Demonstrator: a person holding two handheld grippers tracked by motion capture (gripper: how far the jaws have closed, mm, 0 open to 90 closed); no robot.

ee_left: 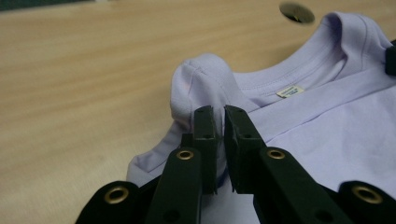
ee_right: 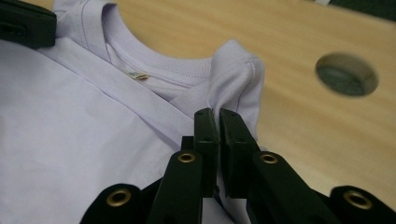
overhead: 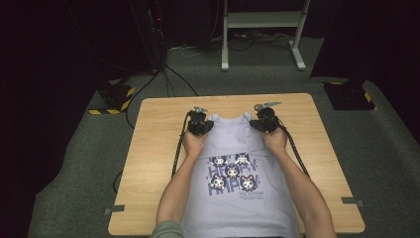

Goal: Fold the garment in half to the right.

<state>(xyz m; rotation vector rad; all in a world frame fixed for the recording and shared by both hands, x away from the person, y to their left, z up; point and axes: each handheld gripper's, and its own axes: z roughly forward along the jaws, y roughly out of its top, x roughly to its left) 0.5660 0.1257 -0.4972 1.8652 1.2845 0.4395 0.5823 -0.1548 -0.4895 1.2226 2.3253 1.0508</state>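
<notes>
Wooden table (overhead: pixel 153 148): lilac T-shirt (overhead: pixel 237 198) laid flat; left gripper (ee_left: pixel 219 122) & right gripper (ee_right: pixel 218 122) each pinching a shoulder beside collar (ee_left: pixel 299 70); prob. mid-fold, next needs an even lift.

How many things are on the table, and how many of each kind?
Lilac T-shirt: 1
Black grippers: 2, the left gripper and the right gripper, each pinching a shoulder of the shirt
Total: 3 things on the wooden table
</notes>
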